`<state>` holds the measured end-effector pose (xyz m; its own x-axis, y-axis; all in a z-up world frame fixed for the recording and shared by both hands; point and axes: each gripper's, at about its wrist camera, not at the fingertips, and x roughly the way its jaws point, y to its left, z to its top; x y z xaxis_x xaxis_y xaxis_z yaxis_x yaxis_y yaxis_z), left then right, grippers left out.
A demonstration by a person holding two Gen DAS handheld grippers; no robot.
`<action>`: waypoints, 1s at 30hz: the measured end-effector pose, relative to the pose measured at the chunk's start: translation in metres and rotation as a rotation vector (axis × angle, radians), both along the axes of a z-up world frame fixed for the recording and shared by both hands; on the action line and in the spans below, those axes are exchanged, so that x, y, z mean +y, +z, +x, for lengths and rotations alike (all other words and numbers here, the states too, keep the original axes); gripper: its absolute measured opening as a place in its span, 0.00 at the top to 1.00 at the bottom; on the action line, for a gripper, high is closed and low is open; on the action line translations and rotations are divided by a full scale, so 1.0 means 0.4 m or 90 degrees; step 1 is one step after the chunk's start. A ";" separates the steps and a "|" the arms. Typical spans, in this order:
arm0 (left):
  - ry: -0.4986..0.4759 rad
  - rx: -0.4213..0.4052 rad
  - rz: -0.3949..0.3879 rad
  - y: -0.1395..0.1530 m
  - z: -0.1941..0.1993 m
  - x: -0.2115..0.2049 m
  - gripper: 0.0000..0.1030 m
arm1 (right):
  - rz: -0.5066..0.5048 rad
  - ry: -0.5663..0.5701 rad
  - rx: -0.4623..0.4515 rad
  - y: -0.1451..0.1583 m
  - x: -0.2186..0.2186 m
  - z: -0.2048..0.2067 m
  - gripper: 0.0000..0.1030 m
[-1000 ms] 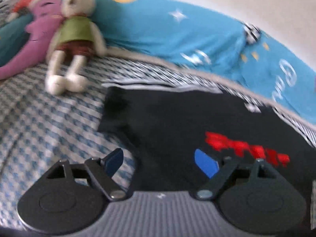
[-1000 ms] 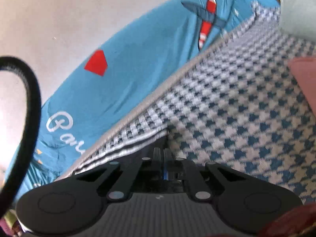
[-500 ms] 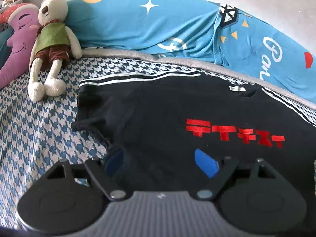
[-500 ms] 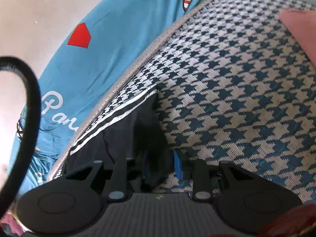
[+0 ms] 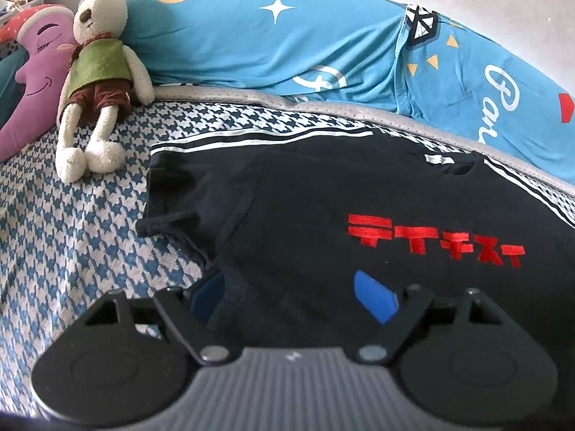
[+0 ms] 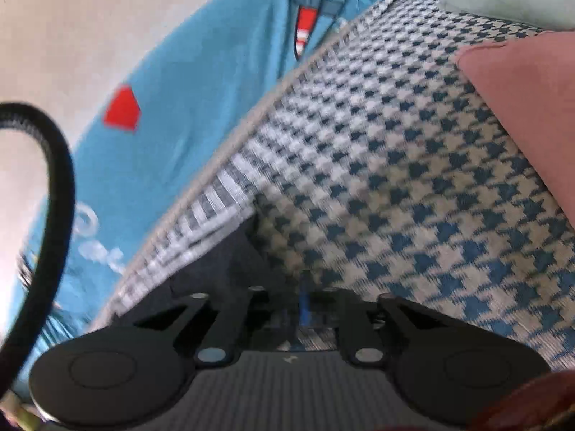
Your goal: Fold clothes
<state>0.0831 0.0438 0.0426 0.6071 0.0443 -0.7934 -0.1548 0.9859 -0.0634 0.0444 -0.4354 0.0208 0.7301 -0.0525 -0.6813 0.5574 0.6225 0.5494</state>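
A black T-shirt (image 5: pixel 323 215) with red lettering and white shoulder stripes lies face up on the houndstooth bed cover (image 5: pixel 72 233). My left gripper (image 5: pixel 291 298) hovers open over the shirt's near left part. Its left pad (image 5: pixel 208 294) is by the side seam under the sleeve and nothing is gripped. In the blurred right wrist view, my right gripper (image 6: pixel 280 305) sits low at the shirt's striped sleeve (image 6: pixel 248 251). Its jaws stand narrowly apart and are opening. Dark sleeve cloth lies between them, and the pads do not seem to press on it.
A long blue bolster (image 5: pixel 251 43) runs along the wall behind the shirt. A plush rabbit (image 5: pixel 97 64) and a purple moon cushion (image 5: pixel 32 72) lie at the far left. A pink cushion (image 6: pixel 521 107) is to the right of the right gripper, and a black cable (image 6: pixel 54 179) loops at the left.
The right jaws went from shut to slightly parted, with the sleeve cloth showing between them. The left view steadied over the shirt; its jaws stayed wide.
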 end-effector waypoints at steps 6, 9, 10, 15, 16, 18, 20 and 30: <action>0.007 0.005 -0.004 -0.004 0.002 0.013 0.19 | 0.019 0.034 -0.063 -0.016 -0.004 0.035 0.70; 0.004 0.005 0.002 -0.005 0.002 0.013 0.19 | 0.011 0.043 -0.060 -0.030 0.004 0.061 0.68; 0.004 0.006 0.002 -0.006 0.003 0.014 0.19 | 0.002 0.046 -0.056 -0.034 0.008 0.069 0.67; 0.004 0.013 0.007 -0.014 0.006 0.020 0.19 | -0.042 0.070 -0.046 -0.046 0.031 0.097 0.65; 0.005 0.015 0.008 -0.015 0.006 0.021 0.19 | -0.051 0.075 -0.047 -0.045 0.037 0.101 0.65; 0.005 0.017 0.009 -0.018 0.006 0.025 0.19 | -0.072 0.086 -0.046 -0.044 0.052 0.110 0.66; 0.005 0.018 0.010 -0.020 0.005 0.028 0.19 | -0.098 0.101 -0.040 -0.042 0.069 0.115 0.77; 0.004 0.022 0.016 -0.023 0.001 0.039 0.19 | -0.171 0.145 -0.071 0.004 0.153 0.145 0.91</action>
<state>0.0836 0.0595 0.0333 0.5790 0.0681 -0.8124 -0.1632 0.9860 -0.0337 0.1022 -0.3743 0.0224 0.8127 -0.0458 -0.5809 0.3333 0.8542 0.3990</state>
